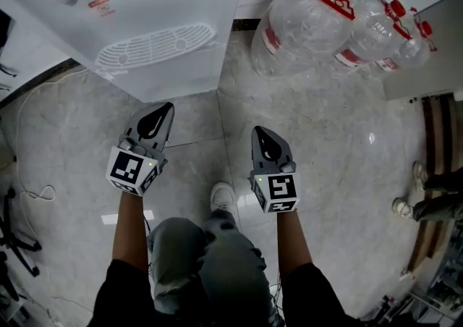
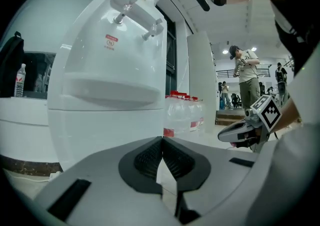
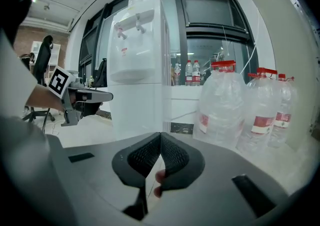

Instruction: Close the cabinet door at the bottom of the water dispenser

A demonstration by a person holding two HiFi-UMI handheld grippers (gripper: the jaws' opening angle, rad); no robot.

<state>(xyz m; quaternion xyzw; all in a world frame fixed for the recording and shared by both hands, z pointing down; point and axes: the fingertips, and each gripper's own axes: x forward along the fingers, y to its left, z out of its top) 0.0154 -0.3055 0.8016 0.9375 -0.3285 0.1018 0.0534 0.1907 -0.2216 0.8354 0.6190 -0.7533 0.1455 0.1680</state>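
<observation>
Head view: tall white plastic water dispenser (image 1: 145, 22) stands at the far-left edge of the grey marble-tile floor (image 1: 325, 145), against the wall. Big clear water bottles w/ red caps (image 1: 311, 22) sit along the far edge, right of it. Left tongs (image 1: 166, 108) and right tongs (image 1: 258, 130) are both held over the floor, near the dispenser's front but not touching it. Door face is too foreshortened to judge from up here.

Left gripper view: left tongs pressed together, nothing btwn the pads. The flat white cabinet door (image 2: 105, 135) fills the dispenser's lower front and looks flush, prob. already shut.

Right gripper view: right tongs also pressed together and empty, only the person's fingertip shows behind them. Lower panel reads flush here too.

Handling: prob. a light, stiff, glossy hinged panel, so slippery. No pinch needed. Push w/ closed tips on the free edge, away from the hinge, gently, since the thin plastic may flex.
</observation>
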